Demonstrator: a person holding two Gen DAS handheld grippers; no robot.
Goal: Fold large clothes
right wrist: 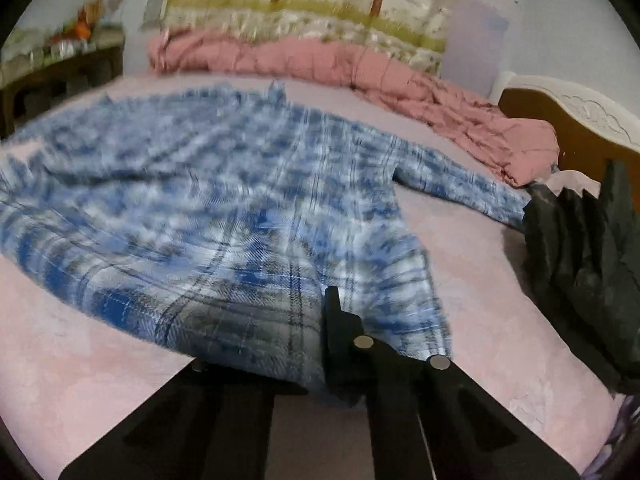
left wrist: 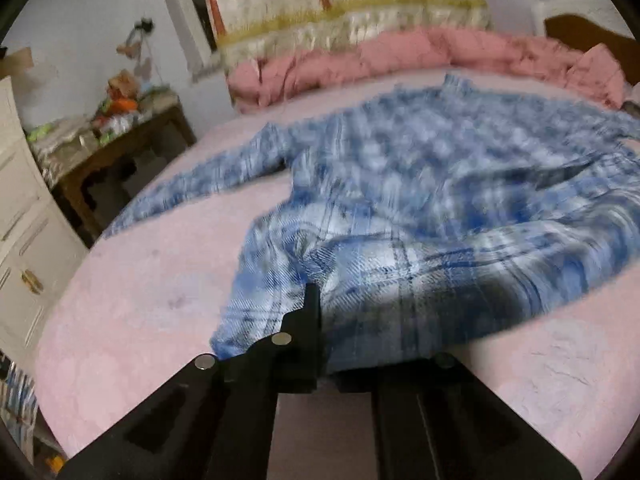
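Observation:
A large blue and white plaid shirt [left wrist: 420, 184] lies spread on a pink bed, sleeves out to both sides; it also shows in the right wrist view [right wrist: 208, 200]. My left gripper [left wrist: 320, 320] is shut on the shirt's near hem at its left corner; the cloth drapes over the right finger and hides it. My right gripper [right wrist: 320, 320] is shut on the hem at the right corner, with the left finger hidden under the cloth. The hem is lifted slightly off the bed. Both views are motion-blurred.
A pink quilt [left wrist: 400, 60] is bunched along the far side of the pink sheet [left wrist: 140, 300]. A dark garment [right wrist: 592, 260] lies on the bed at the right. A cluttered wooden side table [left wrist: 120, 140] and white drawers [left wrist: 24, 220] stand left. A headboard [right wrist: 560, 120] stands right.

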